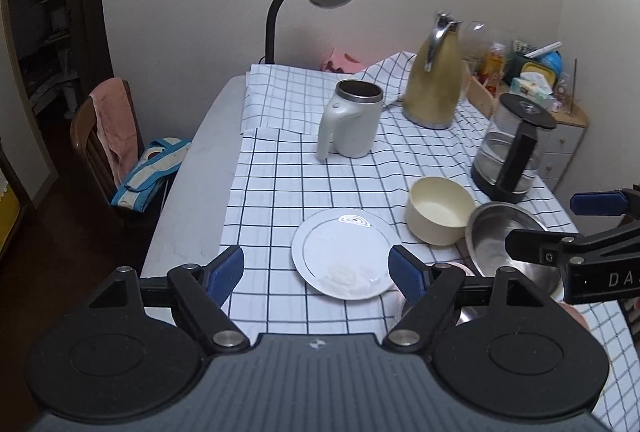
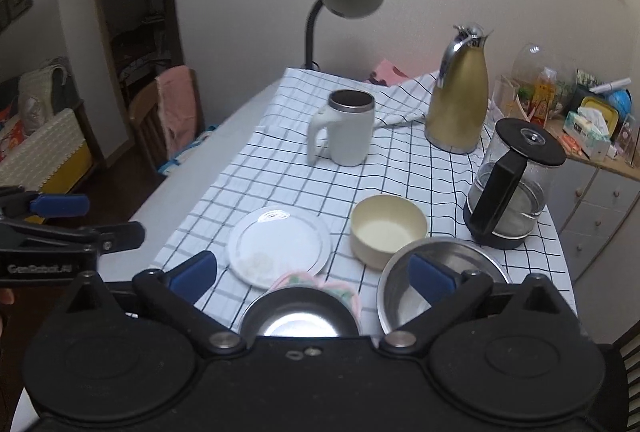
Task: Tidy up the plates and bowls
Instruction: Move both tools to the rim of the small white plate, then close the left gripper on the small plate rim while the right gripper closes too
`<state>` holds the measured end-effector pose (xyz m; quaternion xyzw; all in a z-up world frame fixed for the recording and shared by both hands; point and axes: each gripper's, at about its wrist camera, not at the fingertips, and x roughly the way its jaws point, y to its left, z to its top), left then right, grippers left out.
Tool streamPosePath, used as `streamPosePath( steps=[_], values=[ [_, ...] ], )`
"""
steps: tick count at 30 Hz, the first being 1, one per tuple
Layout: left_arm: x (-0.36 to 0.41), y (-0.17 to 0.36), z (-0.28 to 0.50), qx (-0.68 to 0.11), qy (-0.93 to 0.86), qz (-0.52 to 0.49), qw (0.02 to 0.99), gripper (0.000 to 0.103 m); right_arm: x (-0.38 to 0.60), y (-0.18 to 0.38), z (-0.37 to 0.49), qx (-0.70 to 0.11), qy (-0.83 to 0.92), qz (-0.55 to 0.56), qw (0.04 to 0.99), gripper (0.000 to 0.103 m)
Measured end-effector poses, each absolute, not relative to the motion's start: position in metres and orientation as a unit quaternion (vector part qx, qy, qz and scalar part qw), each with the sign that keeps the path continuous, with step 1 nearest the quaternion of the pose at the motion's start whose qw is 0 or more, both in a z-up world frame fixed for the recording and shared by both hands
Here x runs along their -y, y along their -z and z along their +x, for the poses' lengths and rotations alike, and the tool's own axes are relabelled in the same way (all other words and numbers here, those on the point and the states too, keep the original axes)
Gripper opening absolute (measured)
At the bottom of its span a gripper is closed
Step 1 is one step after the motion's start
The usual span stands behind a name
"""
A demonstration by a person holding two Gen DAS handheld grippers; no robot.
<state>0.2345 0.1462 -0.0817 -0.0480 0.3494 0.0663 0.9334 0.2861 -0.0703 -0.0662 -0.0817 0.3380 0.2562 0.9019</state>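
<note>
Steel and ceramic are still lying apart on the checked cloth (image 1: 280, 191), so sorting is barely beginning, I judge. From the left wrist, the left gripper (image 1: 316, 274) is hovering spread wide and empty over the glossy white plate (image 1: 340, 256); the matte cream bowl (image 1: 440, 209) is touching the steel bowl (image 1: 504, 244).

From the right wrist, the right gripper (image 2: 312, 276) is gaping empty above a second shiny steel bowl (image 2: 300, 316).

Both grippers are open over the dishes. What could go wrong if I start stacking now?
1. The white plate lies flat on the wrinkled checked cloth; gripping its rim may drag the cloth.
2. The cream bowl touches the steel bowl, so lifting one could knock the other.
3. The glass kettle stands close behind them.
</note>
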Motion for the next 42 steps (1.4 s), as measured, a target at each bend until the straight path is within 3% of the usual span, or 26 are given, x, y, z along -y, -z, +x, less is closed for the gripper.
streamPosePath(
  steps=[16, 35, 38, 41, 42],
  values=[
    [-0.178, 0.161, 0.339, -0.442, -0.098, -0.052, 0.890, 0.079, 0.023, 0.149, 0.405, -0.444, -0.231, -0.077, 0.862, 0.096],
    [-0.209, 0.219, 0.393, -0.504, -0.103, -0.130, 0.848, 0.079, -0.003, 0.200, 0.458, -0.533, -0.224, -0.043, 0.815, 0.067],
    [-0.213, 0.225, 0.399, -0.512, -0.101, -0.143, 0.841, 0.066, -0.002, 0.208, 0.462, -0.545, -0.218, -0.038, 0.808, 0.061],
    [-0.215, 0.231, 0.403, -0.515, -0.103, -0.154, 0.837, 0.063, -0.002, 0.214, 0.465, -0.554, -0.215, -0.026, 0.804, 0.055],
    [-0.216, 0.232, 0.403, -0.516, -0.101, -0.157, 0.836, 0.057, -0.002, 0.215, 0.466, -0.557, -0.216, -0.023, 0.802, 0.052]
  ],
)
